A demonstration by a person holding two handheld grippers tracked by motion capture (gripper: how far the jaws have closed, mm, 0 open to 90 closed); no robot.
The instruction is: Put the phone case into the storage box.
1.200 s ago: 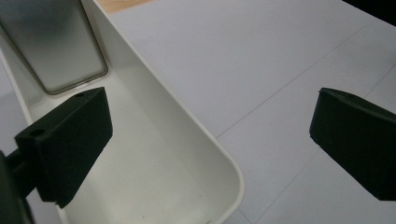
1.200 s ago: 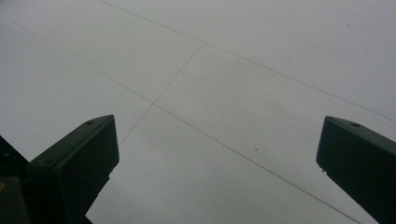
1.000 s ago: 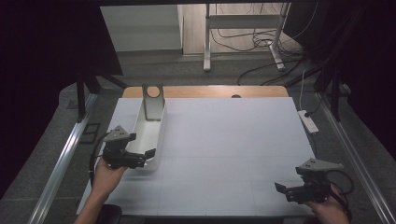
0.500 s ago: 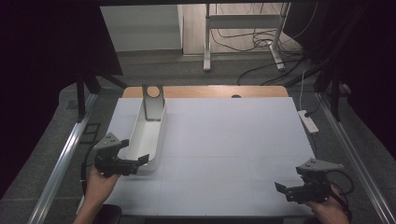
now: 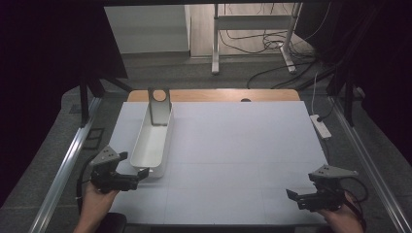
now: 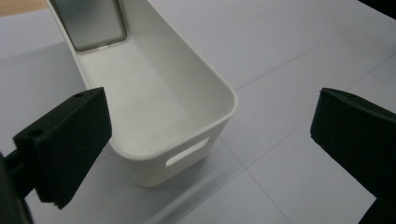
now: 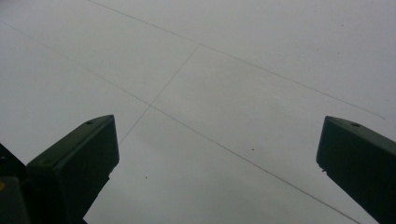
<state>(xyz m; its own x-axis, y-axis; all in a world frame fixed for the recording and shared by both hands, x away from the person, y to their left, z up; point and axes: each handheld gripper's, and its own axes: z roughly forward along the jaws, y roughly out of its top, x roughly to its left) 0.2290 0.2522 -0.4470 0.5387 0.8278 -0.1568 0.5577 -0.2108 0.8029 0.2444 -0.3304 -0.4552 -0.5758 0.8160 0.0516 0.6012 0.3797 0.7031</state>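
At the table's near left corner, the person's left hand [image 5: 94, 196] is holding the left gripper [image 5: 141, 173] with its jaws spread wide, gripping nothing and pointing at the near end of a long white plastic bin [image 5: 154, 141]. The bin is lying lengthwise along the left side of the white table [image 5: 243, 141], its near end wall, with a slot handle [image 6: 187, 151], sitting just beyond the jaw tips. A grey metal plate [image 5: 159, 107] with a round hole is leaning upright at the bin's far end. Across bare tabletop, well apart from the bin, the right gripper [image 5: 291, 195] is hovering at the near right corner, its jaws also standing wide over the gridded surface and clasping nothing.
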